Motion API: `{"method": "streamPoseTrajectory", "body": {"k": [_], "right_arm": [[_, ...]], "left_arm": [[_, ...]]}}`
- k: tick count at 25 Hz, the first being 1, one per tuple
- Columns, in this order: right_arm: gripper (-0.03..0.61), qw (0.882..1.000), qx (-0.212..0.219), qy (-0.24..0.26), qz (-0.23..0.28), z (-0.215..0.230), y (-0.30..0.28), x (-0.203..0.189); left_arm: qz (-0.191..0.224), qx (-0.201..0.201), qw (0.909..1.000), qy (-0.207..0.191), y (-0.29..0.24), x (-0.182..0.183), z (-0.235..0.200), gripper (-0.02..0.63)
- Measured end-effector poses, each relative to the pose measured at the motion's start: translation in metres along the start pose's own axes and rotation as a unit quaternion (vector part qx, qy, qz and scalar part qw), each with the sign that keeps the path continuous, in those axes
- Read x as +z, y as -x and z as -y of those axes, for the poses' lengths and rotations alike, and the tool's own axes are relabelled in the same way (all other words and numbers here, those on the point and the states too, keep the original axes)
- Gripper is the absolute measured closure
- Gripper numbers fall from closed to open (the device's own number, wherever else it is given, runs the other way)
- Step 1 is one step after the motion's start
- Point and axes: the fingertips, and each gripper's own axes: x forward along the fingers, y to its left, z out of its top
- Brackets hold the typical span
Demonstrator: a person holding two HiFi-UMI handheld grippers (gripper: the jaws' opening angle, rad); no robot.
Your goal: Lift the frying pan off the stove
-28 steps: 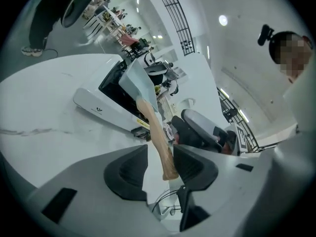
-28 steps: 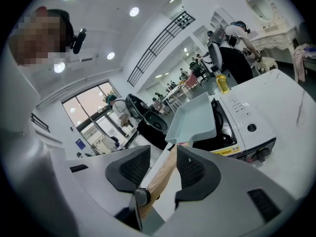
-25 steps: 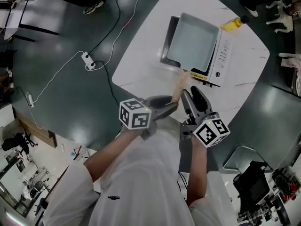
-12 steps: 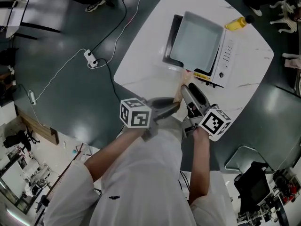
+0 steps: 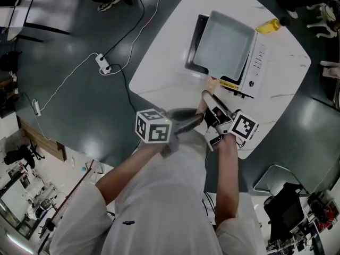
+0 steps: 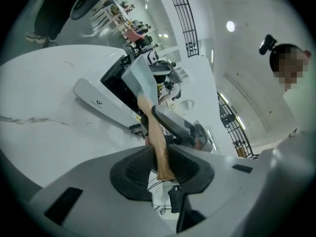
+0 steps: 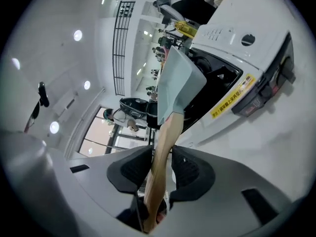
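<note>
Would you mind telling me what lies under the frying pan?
Under the frying pan is the stove; its black cooktop shows as a strip along one edge of the pan. The rest of the cooktop is covered by the pan.

Pale grey-blue frying pan [image 5: 223, 44], tan handle [image 7: 163, 142]; white stove [image 5: 258, 57] (black top); white grey-veined table [image 5: 164, 62]

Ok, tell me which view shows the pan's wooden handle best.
Right gripper view: the handle runs unbroken from the right tool, whose jaws are closing on it, up to the pan. Left gripper view shows it too, partly behind the right tool. Head view shows only a short stretch.
</note>
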Motion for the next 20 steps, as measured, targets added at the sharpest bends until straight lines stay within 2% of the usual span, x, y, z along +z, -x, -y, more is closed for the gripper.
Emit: {"method": "streamPoseTrajectory", "body": {"k": [8, 16, 20], "right_arm": [[0.480, 0.999, -0.010, -0.021, 0.027, 0.001, 0.006, -0.004], [0.479, 0.998, -0.012, -0.031, 0.047, -0.002, 0.013, -0.011], [0.480, 0.998, -0.003, -0.024, 0.058, -0.024, 0.019, -0.015]], "left_arm": [[-0.015, 0.034, 0.9992, -0.018, 0.000, -0.004, 0.001, 0.524], [-0.018, 0.040, 0.9984, -0.034, 0.010, -0.009, 0.008, 0.520], [-0.013, 0.035, 0.9980, -0.050, 0.021, -0.009, 0.025, 0.520]]}}
